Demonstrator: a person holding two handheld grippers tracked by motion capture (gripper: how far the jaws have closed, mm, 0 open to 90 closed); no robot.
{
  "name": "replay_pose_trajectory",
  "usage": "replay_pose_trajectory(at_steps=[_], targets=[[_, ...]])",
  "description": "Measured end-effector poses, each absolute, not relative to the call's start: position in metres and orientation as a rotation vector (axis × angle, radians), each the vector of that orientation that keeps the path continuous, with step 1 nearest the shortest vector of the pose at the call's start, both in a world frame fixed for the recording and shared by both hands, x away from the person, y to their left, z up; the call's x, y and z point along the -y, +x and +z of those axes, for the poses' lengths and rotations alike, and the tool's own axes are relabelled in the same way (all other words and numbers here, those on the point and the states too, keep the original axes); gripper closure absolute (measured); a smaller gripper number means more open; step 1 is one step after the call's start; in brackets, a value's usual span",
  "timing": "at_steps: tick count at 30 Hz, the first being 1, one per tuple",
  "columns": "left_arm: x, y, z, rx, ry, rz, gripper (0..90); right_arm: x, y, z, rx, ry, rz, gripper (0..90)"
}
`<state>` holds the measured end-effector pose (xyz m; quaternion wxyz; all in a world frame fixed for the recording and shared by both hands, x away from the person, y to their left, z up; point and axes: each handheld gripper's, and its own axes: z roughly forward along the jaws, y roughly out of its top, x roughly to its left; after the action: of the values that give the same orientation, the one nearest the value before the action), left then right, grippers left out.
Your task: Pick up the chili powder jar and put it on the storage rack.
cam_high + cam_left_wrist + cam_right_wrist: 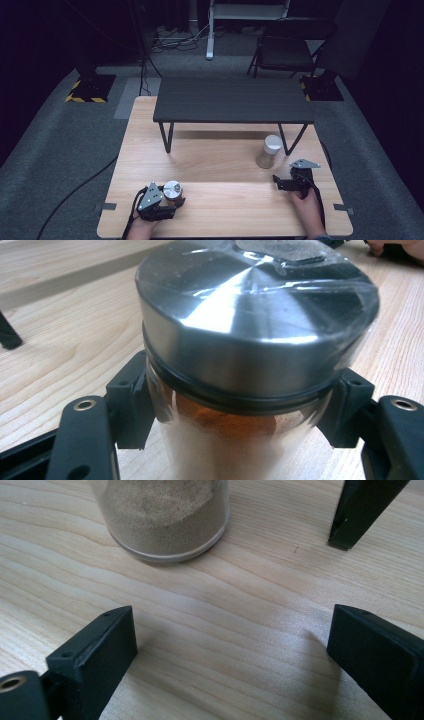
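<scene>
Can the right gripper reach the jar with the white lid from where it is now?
Probably yes. The right gripper stands open on the table, and the jar with the white lid is just ahead, with bare wood between; the shelf leg stands aside.

Light wooden table [225, 210] with visible grain, grey tape tabs at its left and right edges. A low dark shelf [232, 100] on black angled legs stands on the table's far half. Grey carpet floor [50, 150] all around, a paler grey patch beside the table's far left corner. Dark folding chair [287, 47] behind right. White stand leg [211, 30] at centre back. Black-and-yellow hazard-striped bases [89, 90] left and right. Cables on the floor. Backdrop is dark, light falls on the table.
</scene>
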<state>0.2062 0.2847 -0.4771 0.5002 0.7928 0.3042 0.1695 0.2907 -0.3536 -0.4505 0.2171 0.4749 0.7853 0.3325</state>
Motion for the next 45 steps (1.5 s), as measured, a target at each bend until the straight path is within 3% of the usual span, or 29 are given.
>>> replay_pose_trajectory(at_steps=[20,45], targets=[[-0.252,0.224,-0.447,-0.745,1.908,0.376,30.3,0.354,0.291,-0.450,-2.176,1.314,0.921,5.4],[-0.228,0.258,-0.374,-0.788,1.851,0.403,30.4,0.354,0.291,-0.450,-2.179,1.314,0.921,5.0]])
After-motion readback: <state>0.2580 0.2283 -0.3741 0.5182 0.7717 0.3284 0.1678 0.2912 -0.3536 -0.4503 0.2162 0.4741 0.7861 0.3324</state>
